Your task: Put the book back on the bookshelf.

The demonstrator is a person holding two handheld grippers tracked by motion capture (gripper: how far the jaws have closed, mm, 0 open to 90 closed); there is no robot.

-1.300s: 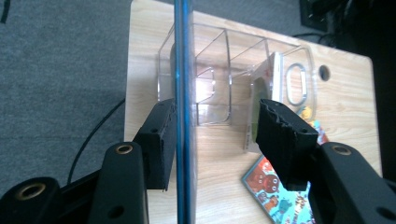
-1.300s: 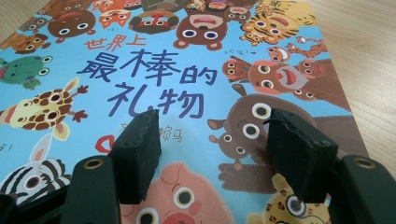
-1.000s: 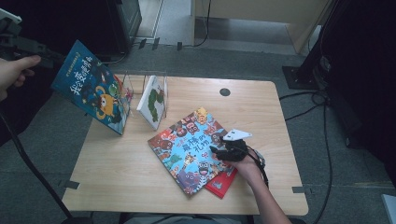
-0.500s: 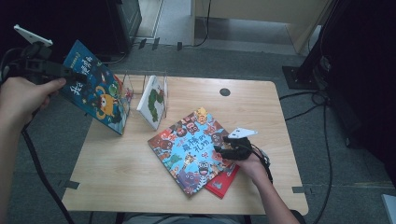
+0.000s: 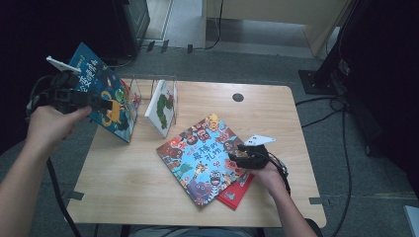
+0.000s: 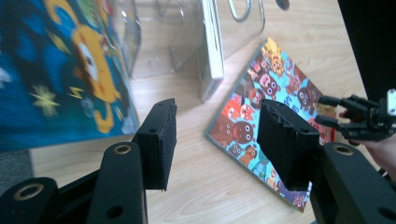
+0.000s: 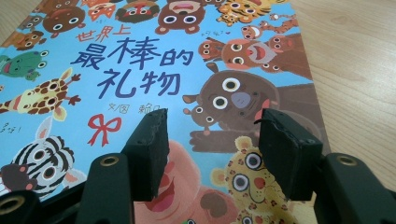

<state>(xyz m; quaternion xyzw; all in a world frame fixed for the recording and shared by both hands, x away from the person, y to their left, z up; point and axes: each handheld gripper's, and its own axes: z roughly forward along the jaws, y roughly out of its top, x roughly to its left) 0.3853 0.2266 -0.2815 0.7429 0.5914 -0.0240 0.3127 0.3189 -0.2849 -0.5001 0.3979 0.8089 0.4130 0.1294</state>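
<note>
Your left gripper has swung in from the table's left edge toward the blue lion book leaning by the clear rack; its jaws gape empty. Your right gripper stays over the animal picture book, jaws open, gripping nothing; a red book lies beneath.

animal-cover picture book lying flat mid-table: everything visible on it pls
The large flat picture book with a light-blue cover crowded with cartoon animals lies closed, cover up, skewed on the wooden table. Dark blue Chinese title, small red bow beneath. It overlaps a red book under its near right corner. The right gripper hovers at its right edge, jaws open, gripping nothing.
</note>
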